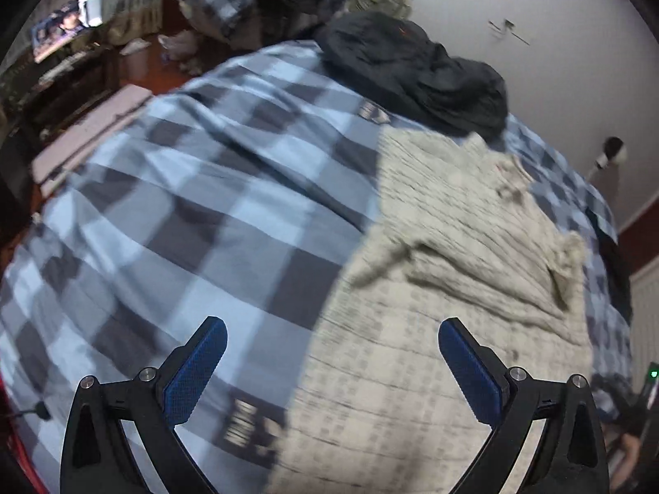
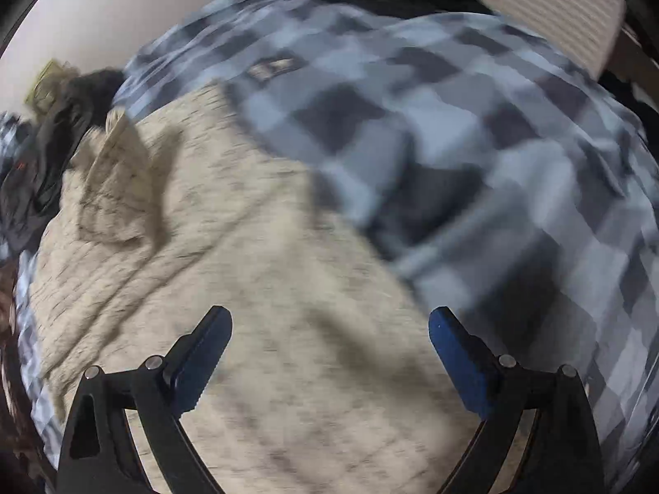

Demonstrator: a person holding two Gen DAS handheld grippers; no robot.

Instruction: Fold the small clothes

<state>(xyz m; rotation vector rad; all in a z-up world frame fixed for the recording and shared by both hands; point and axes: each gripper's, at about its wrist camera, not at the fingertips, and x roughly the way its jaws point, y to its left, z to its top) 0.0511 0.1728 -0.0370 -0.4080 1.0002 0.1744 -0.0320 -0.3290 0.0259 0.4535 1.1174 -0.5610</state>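
cream knit garment (image 1: pixel 445 247) spread flat on checked bedding (image 1: pixel 197 189)

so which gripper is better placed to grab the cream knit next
Right, probably. The right gripper, open and empty, hangs directly over the cream knit garment. The left gripper, also open, straddles the knit's edge, half over the checked bedcover.

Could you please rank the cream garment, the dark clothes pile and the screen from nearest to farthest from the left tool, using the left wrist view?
1. Cream garment: just ahead of the left tool, right side of the bed.
2. Dark clothes pile: far end of the bed.
3. Screen: off the bed, far left.
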